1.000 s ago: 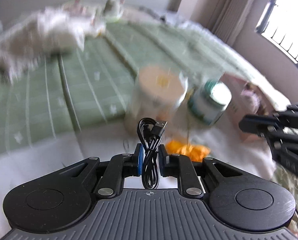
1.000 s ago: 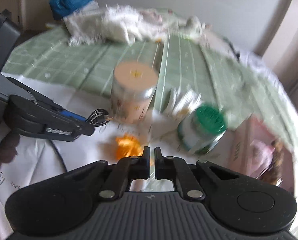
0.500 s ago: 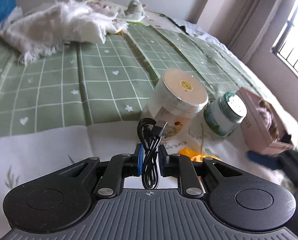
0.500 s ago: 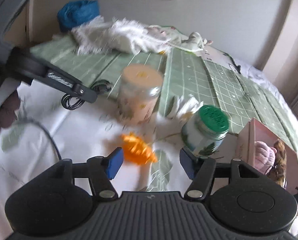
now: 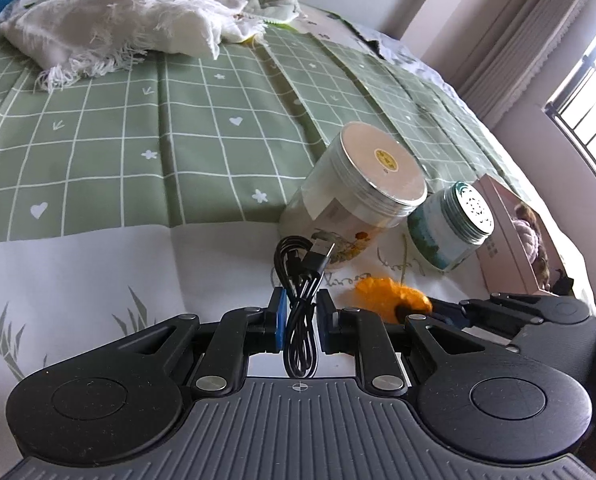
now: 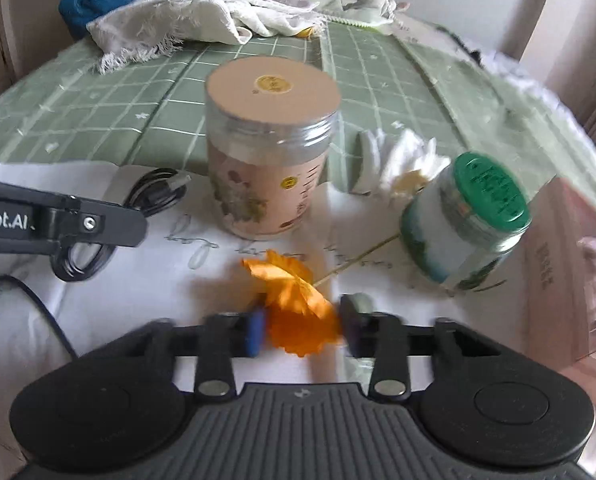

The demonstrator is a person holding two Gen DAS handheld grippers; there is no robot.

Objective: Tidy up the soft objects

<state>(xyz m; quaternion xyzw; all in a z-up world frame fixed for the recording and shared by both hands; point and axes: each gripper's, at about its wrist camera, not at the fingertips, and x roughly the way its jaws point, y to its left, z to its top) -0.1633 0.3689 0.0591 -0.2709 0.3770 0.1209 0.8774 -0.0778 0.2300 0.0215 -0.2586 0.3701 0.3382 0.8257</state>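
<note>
Orange fabric flower (image 6: 298,312) is seen lying on the white printed sheet (image 6: 158,280) at the near edge of the bed, in front of the tall clear jar w/ tan lid (image 6: 272,152) and left of the tilted green-lidded jar (image 6: 465,220). It sits between the pads of the right gripper (image 6: 301,330), whose jaws have just been closing; pads are at the petals' edges, but whether they actually press cannot be told through the blur.

The left gripper (image 5: 301,320) is clamped on a coiled black USB cable (image 5: 298,300), w/ the plug poking up and away from the camera.

Risks, as judged: only loose petals may be caught, so the bloom could slip out or be crushed when lifted. The thin stem (image 6: 357,258) runs toward the green-lidded jar and seems to pass close under it; a quick pull might snag there and tip that already-leaning jar. The two grippers are near each other in the left wrist view (image 5: 429,308), so a bump between them is possible.

Orientation: the flower's long axis is taken along the stem, running from the bloom near the right gripper diagonally up-right toward the green-lidded jar. The bloom end points to the camera, the stem end away. The stem lies flat on the sheet, as far as can be seen.
</note>
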